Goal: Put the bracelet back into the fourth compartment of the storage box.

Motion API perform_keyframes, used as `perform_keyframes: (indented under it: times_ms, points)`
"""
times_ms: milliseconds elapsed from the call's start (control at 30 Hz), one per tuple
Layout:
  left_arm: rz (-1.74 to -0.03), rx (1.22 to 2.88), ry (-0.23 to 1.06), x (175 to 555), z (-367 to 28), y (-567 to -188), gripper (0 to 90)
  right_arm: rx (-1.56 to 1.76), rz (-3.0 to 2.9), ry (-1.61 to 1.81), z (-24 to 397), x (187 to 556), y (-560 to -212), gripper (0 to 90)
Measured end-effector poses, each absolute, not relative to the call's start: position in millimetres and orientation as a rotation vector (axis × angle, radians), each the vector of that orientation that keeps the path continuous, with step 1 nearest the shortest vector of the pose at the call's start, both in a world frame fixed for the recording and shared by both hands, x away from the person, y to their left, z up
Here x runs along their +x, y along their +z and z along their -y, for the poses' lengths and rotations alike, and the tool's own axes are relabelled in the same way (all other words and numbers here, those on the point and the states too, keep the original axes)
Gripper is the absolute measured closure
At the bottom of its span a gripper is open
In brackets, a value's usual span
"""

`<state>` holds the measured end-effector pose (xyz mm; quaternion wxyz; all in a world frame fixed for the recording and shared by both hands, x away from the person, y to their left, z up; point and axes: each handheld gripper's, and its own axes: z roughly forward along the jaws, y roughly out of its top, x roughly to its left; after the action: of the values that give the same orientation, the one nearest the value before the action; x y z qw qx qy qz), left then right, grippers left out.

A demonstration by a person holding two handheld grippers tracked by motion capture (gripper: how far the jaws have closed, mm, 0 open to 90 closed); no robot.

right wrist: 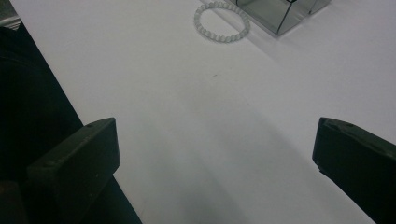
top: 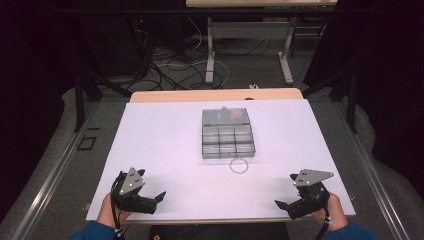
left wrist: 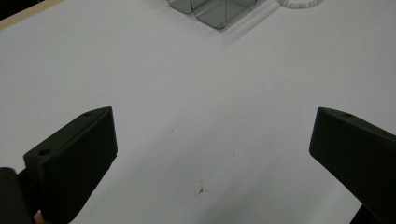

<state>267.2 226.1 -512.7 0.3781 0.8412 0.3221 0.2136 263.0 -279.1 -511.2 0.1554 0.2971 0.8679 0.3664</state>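
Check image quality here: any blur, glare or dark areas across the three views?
High view: white table evenly lit, surroundings dark, clear box slightly soft. Left gripper view: near tongs blurred, box corner cut off at top. Right gripper view: bead bracelet fairly sharp, soft shadow below it.

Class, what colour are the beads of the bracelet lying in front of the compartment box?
Pale, translucent white; the bracelet shows best in the right gripper view.
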Motion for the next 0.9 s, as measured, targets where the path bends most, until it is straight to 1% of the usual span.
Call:
perform_keyframes:
  times_ms: [100,167,233,467,900]
  points:
    - [-0.831,2.16,0.552,267.5,-226.0,-512.9,0.8,0.865,-2.49,1.049,277.7,262.7,-510.7,0.2]
    - [-0.849,2.161,0.522,268.1,-226.4,-513.4,0.7,0.849,-2.486,1.053,276.5,263.9,-509.4,0.2]
    - [-0.842,2.165,0.539,268.8,-226.8,-513.4,0.7,0.837,-2.483,1.06,274.6,265.6,-507.5,0.3]
    - [-0.846,2.173,0.521,269.3,-225.2,-514.3,0.8,0.825,-2.513,1.046,264.0,273.4,-506.8,0.3]
    - [-0.842,2.186,0.525,269.8,-225.3,-514.2,0.6,0.801,-2.561,1.021,232.3,294.9,-509.3,0.3]
